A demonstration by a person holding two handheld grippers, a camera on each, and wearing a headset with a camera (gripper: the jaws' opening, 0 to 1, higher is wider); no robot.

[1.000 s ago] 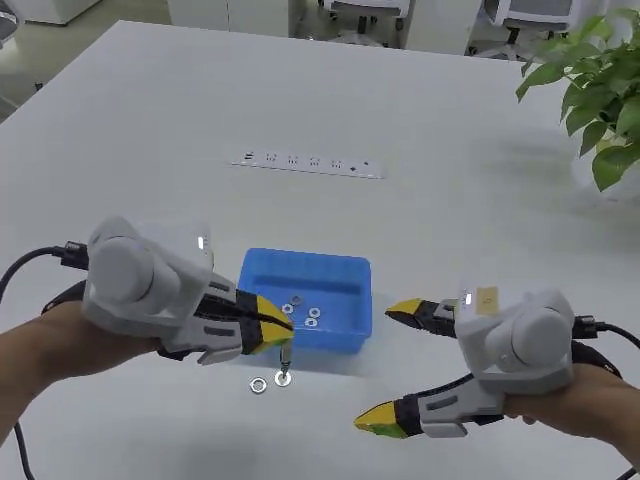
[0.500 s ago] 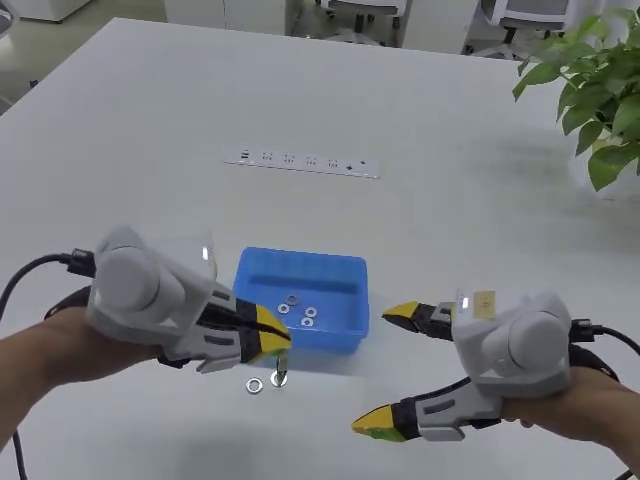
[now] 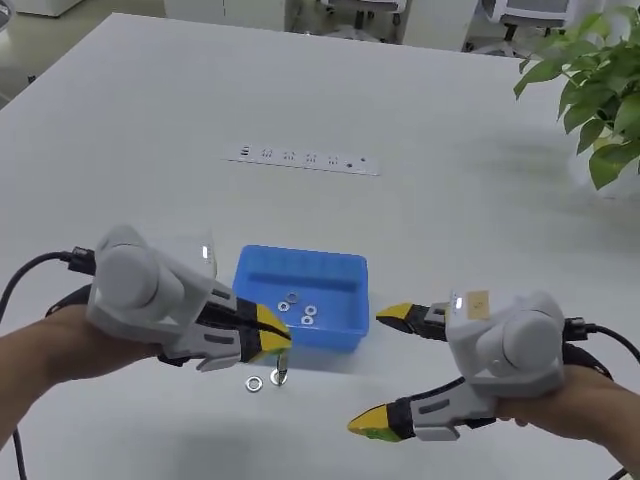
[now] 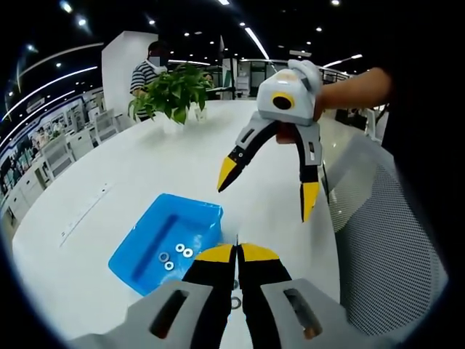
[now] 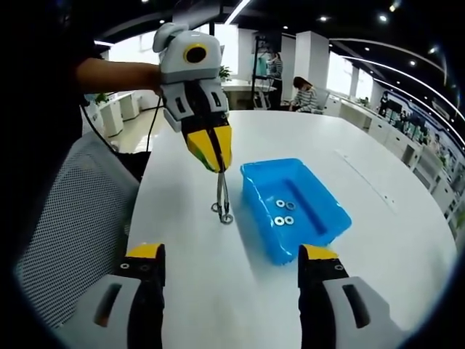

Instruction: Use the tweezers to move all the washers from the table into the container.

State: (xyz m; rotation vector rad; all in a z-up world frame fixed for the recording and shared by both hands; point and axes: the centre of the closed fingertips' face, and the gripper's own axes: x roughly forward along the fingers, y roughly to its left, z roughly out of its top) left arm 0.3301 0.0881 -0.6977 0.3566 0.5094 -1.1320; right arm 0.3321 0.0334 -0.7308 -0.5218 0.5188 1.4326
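Left hand-held gripper point(image 4: 237, 251) tight on tweezers point(image 4: 237, 238), blue container point(image 4: 149, 240) with washers point(image 4: 179, 248) beyond.

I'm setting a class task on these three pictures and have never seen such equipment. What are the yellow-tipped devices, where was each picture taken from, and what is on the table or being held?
There is no robot here: a person holds a two-jaw gripper in each hand. The head view comes from a headset camera looking down at the white table. The two round pictures come from cameras riding on the grippers, each looking along its own jaws.

The left gripper is shut on tweezers, which point down at two washers lying on the table next to a blue container. Several washers already lie inside it. The right gripper is open and holds nothing.
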